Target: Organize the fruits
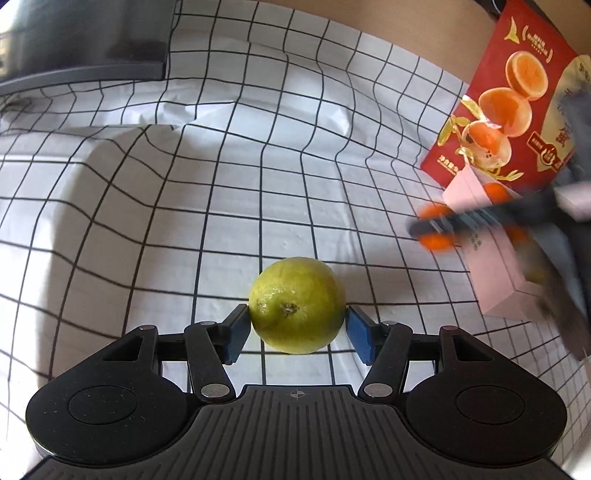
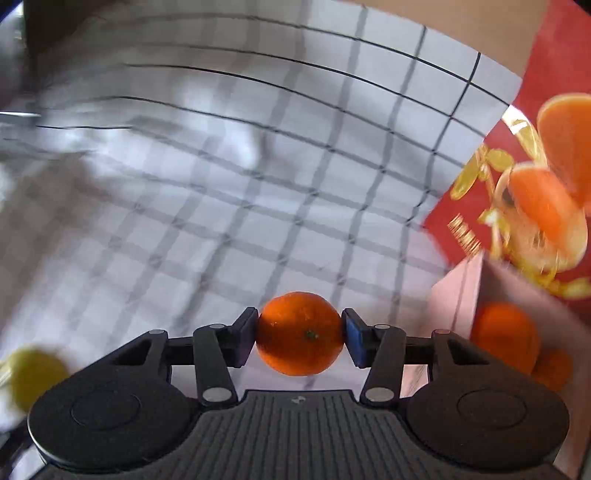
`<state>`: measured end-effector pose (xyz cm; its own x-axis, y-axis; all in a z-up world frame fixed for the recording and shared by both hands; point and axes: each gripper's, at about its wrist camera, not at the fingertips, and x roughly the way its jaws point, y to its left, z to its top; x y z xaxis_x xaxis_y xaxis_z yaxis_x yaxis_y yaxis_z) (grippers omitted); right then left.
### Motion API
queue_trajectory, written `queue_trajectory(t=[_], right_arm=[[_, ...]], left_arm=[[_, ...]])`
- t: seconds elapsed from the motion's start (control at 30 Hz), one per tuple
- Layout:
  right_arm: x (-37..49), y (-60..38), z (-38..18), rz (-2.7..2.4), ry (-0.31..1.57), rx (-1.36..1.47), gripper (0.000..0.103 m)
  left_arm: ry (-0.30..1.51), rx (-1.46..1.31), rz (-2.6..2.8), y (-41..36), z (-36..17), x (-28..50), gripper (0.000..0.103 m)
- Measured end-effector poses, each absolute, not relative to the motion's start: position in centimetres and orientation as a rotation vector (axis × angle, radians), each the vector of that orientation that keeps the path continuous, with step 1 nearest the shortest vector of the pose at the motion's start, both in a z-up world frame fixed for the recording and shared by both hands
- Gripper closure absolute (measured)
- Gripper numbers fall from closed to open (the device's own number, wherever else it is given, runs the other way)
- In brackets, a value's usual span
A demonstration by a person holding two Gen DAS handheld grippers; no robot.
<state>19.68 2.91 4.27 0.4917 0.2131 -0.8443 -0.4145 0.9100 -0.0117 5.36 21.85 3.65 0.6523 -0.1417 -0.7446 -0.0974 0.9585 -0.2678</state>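
Observation:
My left gripper [image 1: 298, 325] is shut on a green-yellow lemon [image 1: 297, 304] and holds it above the checked cloth [image 1: 184, 184]. My right gripper [image 2: 300, 334] is shut on an orange mandarin [image 2: 300, 332] and holds it above the cloth, left of a pink box [image 2: 458, 295]. That box holds two mandarins [image 2: 504, 336]. In the left wrist view the right gripper [image 1: 480, 218] shows blurred at the right, over the pink box [image 1: 495, 266]. In the right wrist view the lemon [image 2: 35, 376] shows blurred at the lower left.
A red carton printed with oranges [image 1: 517, 107] stands behind the pink box; it also shows in the right wrist view [image 2: 517, 166]. A dark flat object [image 1: 81, 40] lies at the far left of the cloth. A tan surface [image 1: 369, 18] runs beyond the cloth.

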Motion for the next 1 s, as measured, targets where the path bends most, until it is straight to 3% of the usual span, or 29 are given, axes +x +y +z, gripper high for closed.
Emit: queue_trajectory(t=[0.27,0.47,0.53,0.67,1.0], right_arm=[[6.6,0.7,3.0,0.468,0.939,-0.249,0.054],[2.0,-0.7,1.2,0.402,0.875,-0.253,0.053],[1.3,-0.8,1.3,0.395,0.857,-0.238,0.050],[0.6,-0.7,0.8,0.378,0.839,-0.214,0.035],[-0.9,-1.5,-1.2,0.309,0.777,-0.128,0.021]], left_arm=[[0.873,-0.290,-0.043,22.2,3.3,5.0,0.040],[0.896,-0.300,-0.077,22.3,2.8,2.8,0.040],[0.890,-0.306,-0.078,22.5,2.8,1.9,0.040],[0.864,-0.267,-0.067,22.5,3.1,0.9,0.040],[0.845,-0.171,-0.069,21.8,4.0,4.6,0.038]])
